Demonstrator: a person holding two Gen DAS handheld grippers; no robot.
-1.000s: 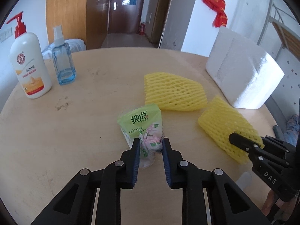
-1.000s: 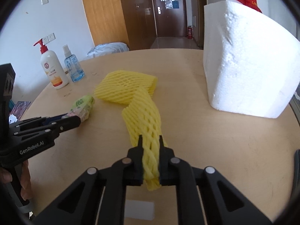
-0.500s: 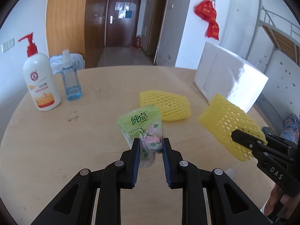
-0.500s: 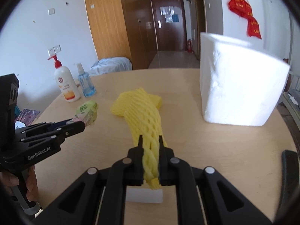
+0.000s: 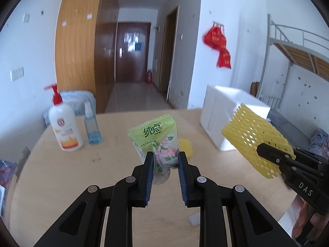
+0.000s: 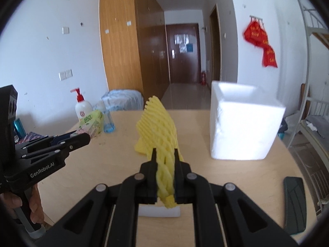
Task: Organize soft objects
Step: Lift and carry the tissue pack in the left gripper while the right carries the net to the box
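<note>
Our left tool (image 5: 165,159) is clamped on a green tissue pack (image 5: 155,135) printed with pink flowers, held up above the surface (image 5: 61,170), and our right tool (image 6: 164,154) is pinched shut on a yellow foam net sleeve (image 6: 159,131), also lifted. A second yellow net (image 5: 186,145) lies on the surface left of the white foam box (image 6: 242,127), partly hidden behind the pack. Further left of the box stand a pump bottle (image 5: 64,127) and a blue spray bottle (image 5: 92,126); a dark phone (image 6: 294,201) lies nearer us than the box.
</note>
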